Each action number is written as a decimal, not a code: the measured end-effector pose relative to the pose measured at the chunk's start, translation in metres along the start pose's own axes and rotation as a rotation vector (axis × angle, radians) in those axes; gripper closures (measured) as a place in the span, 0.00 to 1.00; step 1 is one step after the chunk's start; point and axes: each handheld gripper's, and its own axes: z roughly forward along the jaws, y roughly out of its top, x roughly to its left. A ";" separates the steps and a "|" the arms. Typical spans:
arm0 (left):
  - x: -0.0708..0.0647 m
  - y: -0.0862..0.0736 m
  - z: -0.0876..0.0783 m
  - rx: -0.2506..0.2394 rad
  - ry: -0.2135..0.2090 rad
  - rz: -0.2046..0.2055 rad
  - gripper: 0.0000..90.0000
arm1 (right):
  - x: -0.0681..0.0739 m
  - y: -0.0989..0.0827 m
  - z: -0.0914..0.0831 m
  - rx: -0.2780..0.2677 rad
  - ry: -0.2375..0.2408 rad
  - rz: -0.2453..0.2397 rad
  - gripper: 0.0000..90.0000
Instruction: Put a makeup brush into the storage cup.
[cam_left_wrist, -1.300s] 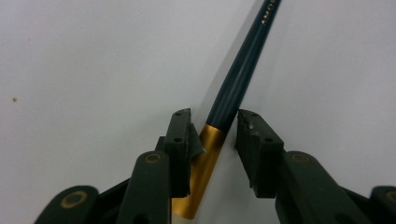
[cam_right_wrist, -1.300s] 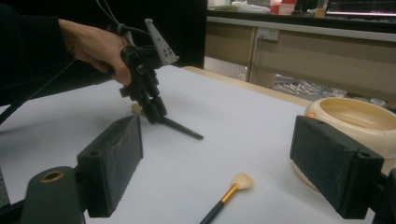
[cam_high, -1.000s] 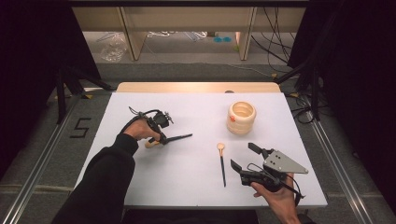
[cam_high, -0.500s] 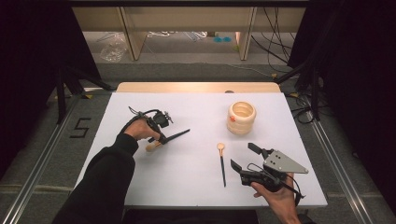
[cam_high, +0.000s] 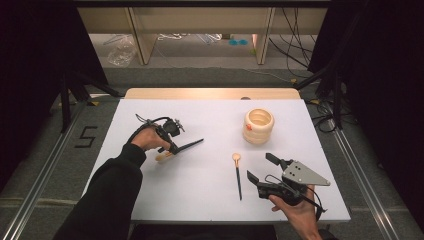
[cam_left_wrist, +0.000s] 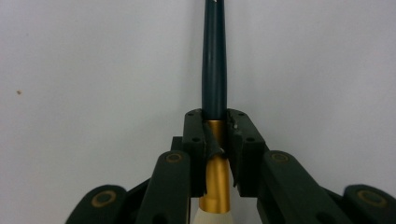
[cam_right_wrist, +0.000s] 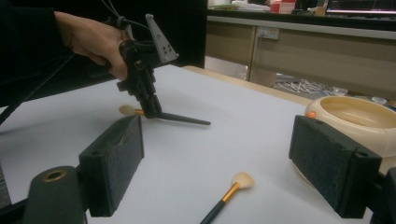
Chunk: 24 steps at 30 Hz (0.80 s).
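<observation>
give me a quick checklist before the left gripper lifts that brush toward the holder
1. Left gripper clamped on the brush at its gold ferrule: ok; the jaws have just been closing on it.
2. Brush handle tip resting on the table: ok.
3. Right gripper open and apart from it: ok.
4. Second brush lying apart on the table: ok.
5. Holder upright, mouth open: ok.
6. Grip firm enough to lift: cannot tell.

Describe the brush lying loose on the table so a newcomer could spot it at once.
On the white table, look just below the cream ridged pot. The loose brush lies there beside the right gripper, bristles toward the pot. Unlike the other brush, no jaws clamp it.
</observation>
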 end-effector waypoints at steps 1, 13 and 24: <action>0.000 0.000 -0.001 -0.006 0.002 -0.002 0.87 | 0.000 0.000 0.000 0.000 0.000 0.000 0.21; -0.007 -0.002 -0.022 -0.125 0.025 -0.015 0.87 | -0.001 0.000 0.000 0.004 -0.004 -0.002 0.21; -0.020 -0.006 -0.056 -0.320 0.067 -0.027 0.87 | -0.001 0.000 -0.001 0.009 -0.012 -0.008 0.21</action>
